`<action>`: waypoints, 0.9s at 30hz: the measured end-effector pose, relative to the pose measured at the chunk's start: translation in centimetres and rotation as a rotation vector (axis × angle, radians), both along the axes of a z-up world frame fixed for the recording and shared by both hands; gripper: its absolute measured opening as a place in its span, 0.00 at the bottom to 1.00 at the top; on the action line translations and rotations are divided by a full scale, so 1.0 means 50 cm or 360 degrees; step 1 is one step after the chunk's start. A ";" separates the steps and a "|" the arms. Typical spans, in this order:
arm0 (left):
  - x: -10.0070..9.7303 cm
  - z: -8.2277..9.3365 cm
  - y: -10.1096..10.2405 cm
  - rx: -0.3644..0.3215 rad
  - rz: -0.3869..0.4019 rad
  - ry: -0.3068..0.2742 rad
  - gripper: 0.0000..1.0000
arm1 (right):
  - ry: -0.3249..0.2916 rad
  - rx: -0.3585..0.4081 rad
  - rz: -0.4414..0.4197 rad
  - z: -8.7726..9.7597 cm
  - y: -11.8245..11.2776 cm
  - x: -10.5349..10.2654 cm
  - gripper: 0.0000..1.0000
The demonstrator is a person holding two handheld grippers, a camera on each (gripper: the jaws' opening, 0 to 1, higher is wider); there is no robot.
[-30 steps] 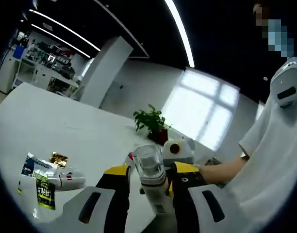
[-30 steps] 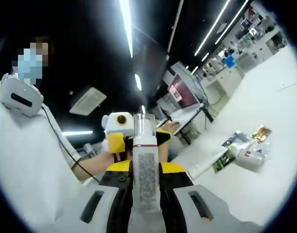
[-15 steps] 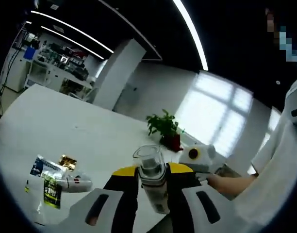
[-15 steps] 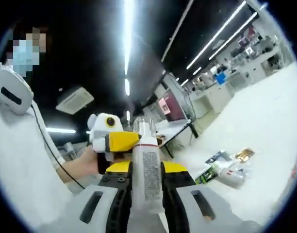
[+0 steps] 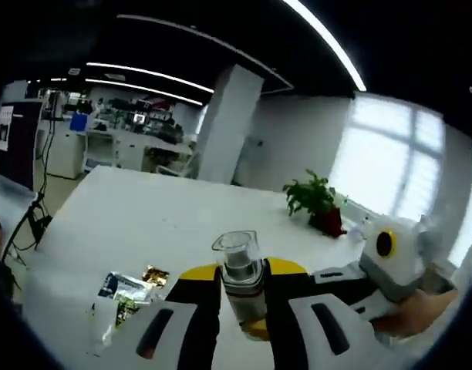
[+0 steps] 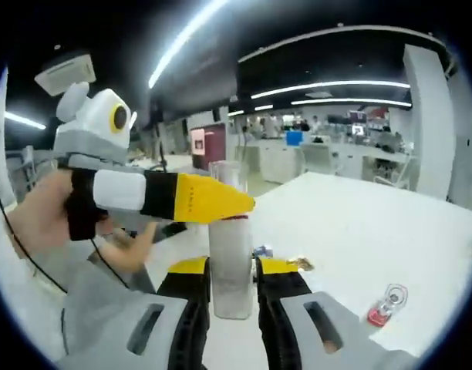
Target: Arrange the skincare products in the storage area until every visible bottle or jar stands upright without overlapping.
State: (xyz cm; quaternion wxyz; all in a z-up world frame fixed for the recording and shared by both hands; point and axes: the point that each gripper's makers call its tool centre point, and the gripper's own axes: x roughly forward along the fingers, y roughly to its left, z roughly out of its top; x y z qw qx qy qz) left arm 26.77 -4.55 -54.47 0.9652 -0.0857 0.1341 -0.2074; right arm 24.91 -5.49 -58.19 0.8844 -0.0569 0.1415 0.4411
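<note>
White table (image 5: 143, 216) — sachets (image 5: 124, 289), perhaps

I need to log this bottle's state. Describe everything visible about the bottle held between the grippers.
The bottle is a slim pale cylinder topped by a clear cap, plastic by its look. It stands upright in both views, above the white table. The right gripper clamps its lower body, and the left gripper grips it just below the cap, one yellow-tipped finger crossing its upper part.

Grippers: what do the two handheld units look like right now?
Both the left gripper and right gripper have black jaws with yellow tips and grey bodies bearing dark oval slots. A thin black cable runs beside the person's hand.
</note>
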 end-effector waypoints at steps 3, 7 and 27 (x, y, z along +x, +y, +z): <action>-0.005 0.019 -0.018 0.0072 0.0011 -0.0076 0.18 | -0.0051 -0.0056 -0.0044 0.001 -0.003 0.000 0.23; -0.013 0.038 -0.036 0.0249 0.0000 -0.0189 0.18 | -0.0070 0.0034 -0.0139 0.013 -0.015 0.001 0.20; -0.056 0.057 -0.066 -0.0072 -0.0613 -0.0258 0.36 | 0.0212 0.0652 0.0365 0.052 -0.010 -0.069 0.19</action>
